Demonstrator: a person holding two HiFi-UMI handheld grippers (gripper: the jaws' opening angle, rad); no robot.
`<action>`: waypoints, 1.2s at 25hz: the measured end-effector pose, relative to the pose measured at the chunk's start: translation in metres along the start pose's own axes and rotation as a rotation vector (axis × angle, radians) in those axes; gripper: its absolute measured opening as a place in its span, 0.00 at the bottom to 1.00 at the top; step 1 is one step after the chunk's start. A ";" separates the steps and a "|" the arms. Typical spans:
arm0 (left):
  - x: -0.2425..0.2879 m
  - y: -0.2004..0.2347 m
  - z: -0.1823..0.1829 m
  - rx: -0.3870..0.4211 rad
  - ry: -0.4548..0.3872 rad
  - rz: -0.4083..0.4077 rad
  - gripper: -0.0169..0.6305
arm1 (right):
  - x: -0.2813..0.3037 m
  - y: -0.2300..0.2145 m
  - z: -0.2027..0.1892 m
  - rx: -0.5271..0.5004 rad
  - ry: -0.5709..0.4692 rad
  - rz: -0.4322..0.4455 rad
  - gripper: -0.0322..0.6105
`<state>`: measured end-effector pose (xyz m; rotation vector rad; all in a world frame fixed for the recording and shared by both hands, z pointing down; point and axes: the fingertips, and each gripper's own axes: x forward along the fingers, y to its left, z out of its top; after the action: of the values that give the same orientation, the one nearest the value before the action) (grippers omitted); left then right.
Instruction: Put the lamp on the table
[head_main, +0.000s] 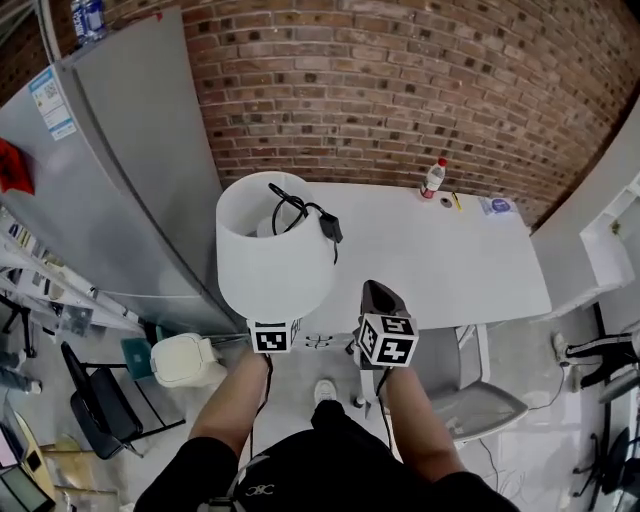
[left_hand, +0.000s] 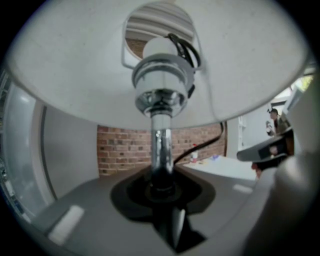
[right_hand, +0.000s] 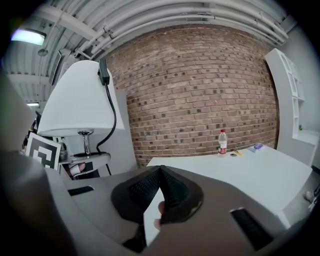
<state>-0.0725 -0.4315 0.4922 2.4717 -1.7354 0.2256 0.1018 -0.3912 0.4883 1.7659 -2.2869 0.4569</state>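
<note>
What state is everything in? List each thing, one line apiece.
lamp: upright, held above the floor beside the table, not yet set down.
cord: unplugged, bundled in the shade's top, plug hanging over the rim.
left tool: shut on the lamp's chrome stem.
right tool: shut, empty.
bottle: upright on the table, capped.

The lamp shade (head_main: 275, 255) is white with an even matt surface; cloth or plastic cannot be told. The lamp stem (left_hand: 161, 145) and socket collar (left_hand: 162, 75) are polished metal, mirror-glossy. The cord (right_hand: 114, 117) has a smooth black sheath. The table (head_main: 440, 270) top is white, smooth and matt. The brick wall (head_main: 400, 90) is rough and unglazed. The right gripper (right_hand: 160, 172) has a grey matt shell; its pads (right_hand: 172, 192) are black and finely ribbed.
</note>
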 end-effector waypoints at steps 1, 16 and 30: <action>0.011 0.003 -0.003 0.004 0.005 -0.002 0.17 | 0.008 -0.005 -0.001 0.002 0.006 -0.001 0.03; 0.156 0.028 -0.055 0.035 0.036 -0.025 0.17 | 0.107 -0.057 -0.028 -0.032 0.064 0.000 0.03; 0.232 0.050 -0.082 0.047 0.005 0.004 0.17 | 0.156 -0.102 -0.067 -0.010 0.131 -0.029 0.03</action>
<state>-0.0463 -0.6478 0.6164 2.4978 -1.7531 0.2755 0.1588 -0.5305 0.6168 1.7084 -2.1682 0.5376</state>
